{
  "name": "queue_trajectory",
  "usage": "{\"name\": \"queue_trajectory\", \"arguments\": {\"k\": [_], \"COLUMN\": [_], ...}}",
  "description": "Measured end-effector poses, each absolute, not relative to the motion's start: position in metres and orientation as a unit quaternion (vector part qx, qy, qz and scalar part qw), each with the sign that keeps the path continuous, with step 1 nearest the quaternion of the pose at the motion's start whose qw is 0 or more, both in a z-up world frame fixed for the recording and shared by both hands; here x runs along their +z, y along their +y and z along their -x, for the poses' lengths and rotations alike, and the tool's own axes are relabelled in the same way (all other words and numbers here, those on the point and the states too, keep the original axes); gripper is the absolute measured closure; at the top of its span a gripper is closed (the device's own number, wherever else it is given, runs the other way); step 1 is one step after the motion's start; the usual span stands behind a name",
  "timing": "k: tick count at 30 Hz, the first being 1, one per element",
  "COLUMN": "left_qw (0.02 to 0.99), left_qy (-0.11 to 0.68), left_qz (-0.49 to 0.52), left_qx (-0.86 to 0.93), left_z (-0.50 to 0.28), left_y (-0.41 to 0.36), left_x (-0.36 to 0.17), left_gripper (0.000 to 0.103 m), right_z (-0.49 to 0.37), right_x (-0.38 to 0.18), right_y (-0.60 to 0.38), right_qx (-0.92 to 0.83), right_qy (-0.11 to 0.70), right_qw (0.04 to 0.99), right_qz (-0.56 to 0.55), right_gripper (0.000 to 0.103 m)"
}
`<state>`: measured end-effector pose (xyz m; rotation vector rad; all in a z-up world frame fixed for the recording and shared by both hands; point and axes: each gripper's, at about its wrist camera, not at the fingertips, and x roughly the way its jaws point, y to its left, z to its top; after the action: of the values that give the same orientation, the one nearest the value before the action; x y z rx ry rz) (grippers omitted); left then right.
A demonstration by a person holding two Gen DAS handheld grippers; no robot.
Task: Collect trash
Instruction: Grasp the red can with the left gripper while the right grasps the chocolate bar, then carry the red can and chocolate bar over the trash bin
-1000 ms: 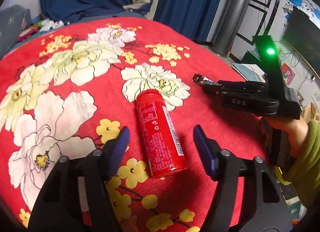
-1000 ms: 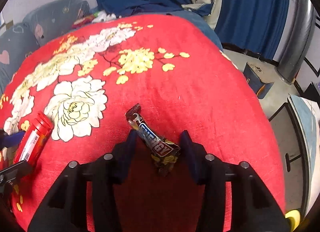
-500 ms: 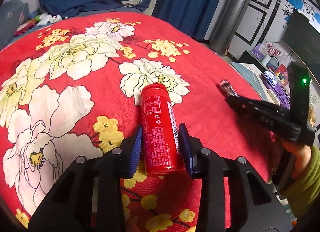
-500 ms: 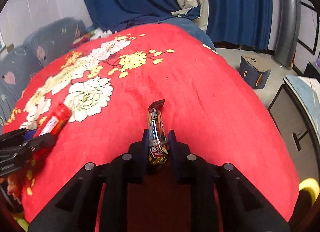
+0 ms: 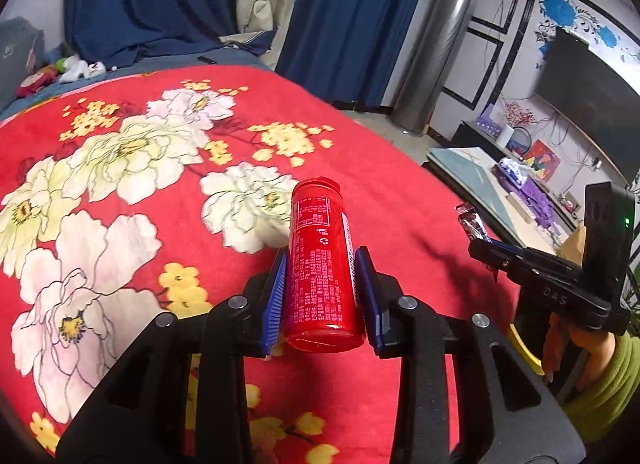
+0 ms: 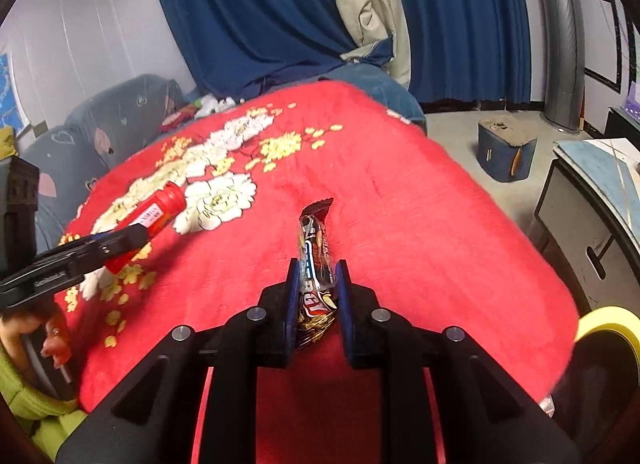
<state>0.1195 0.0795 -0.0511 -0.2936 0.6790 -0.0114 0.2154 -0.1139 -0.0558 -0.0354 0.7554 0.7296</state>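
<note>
Holding both pieces of trash above the red floral blanket (image 5: pixel 120 191), we judge the picking-up done and the dropping-off still to come; no bin shows in either view, so we cannot tell where the load must go. Our left gripper (image 5: pixel 322 284) is closed on the red can (image 5: pixel 320 264), its blue pads pressed against the can's sides near the base, the cap end pointing away from us. Our right gripper (image 6: pixel 316 296) is closed nearly all the way on the snack wrapper (image 6: pixel 316 256), pinching its lower half while the crimped top sticks out forward. No other litter shows on the blanket. Around us stand dark blue curtains (image 6: pixel 248 15), a tall silver cylinder (image 5: pixel 436 59), a low table (image 6: pixel 592 199) off the blanket's right edge, and a small blue box (image 6: pixel 506 151) on the floor. Nothing blocks either gripper, though the two are near each other.
</note>
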Motion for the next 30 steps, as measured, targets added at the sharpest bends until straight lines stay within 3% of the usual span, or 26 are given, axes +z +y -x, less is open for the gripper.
{"name": "queue_trajectory", "arguments": {"k": [30], "left_qw": [0.938], "left_qy": [0.302], "left_qz": [0.118], "left_qx": [-0.126], "left_z": [-0.130], "left_y": [-0.023], "left_x": [-0.019], "left_gripper": [0.077], "right_z": [-0.175], "right_x": [-0.012], "right_y": [-0.222], "right_qx": [0.288], "right_qy": [0.298], "right_qw": [0.910], "right_qz": [0.000], "right_gripper": [0.086]}}
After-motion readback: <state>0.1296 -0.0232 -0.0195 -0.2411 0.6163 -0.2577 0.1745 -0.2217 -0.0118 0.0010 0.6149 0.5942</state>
